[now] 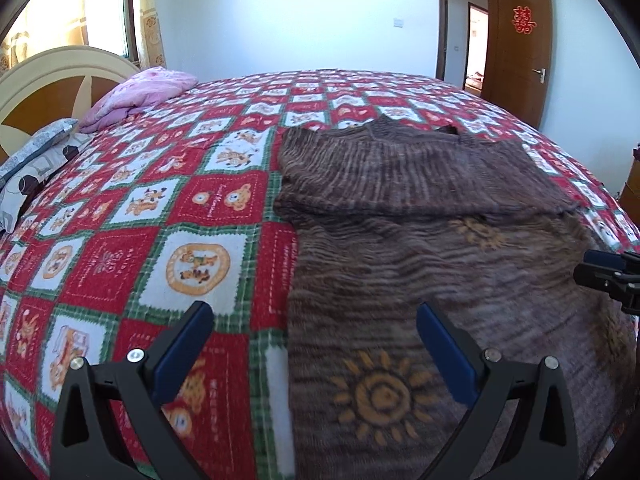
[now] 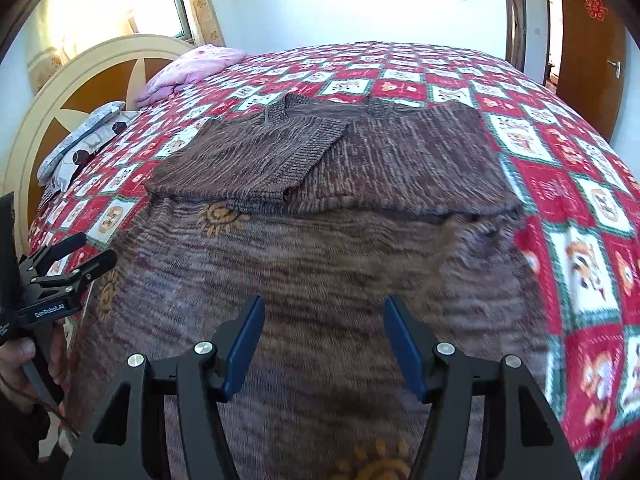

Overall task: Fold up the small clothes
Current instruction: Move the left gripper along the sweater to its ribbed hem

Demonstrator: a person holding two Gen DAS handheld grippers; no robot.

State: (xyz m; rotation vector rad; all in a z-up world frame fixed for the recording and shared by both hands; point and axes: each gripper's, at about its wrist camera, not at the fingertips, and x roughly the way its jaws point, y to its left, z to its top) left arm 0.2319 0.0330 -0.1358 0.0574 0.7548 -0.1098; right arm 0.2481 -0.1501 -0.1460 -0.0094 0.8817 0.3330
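Observation:
A brown knitted sweater (image 1: 420,240) with orange sun motifs lies flat on the bed, its far part folded over into a thicker ribbed band (image 2: 320,160). My left gripper (image 1: 314,316) hovers open above the sweater's left edge, one finger over the quilt and one over the knit, nothing between them. My right gripper (image 2: 324,312) is open above the sweater's near body (image 2: 340,264), also holding nothing. Each gripper shows at the edge of the other's view: the right gripper (image 1: 608,276) and the left gripper (image 2: 68,256), held by a hand (image 2: 20,360).
The red, white and green checked quilt (image 1: 160,220) covers the bed. A folded pink blanket (image 1: 140,92) and a patterned pillow (image 1: 32,160) lie by the cream headboard (image 2: 80,92). A brown door (image 1: 520,40) stands open at the far right.

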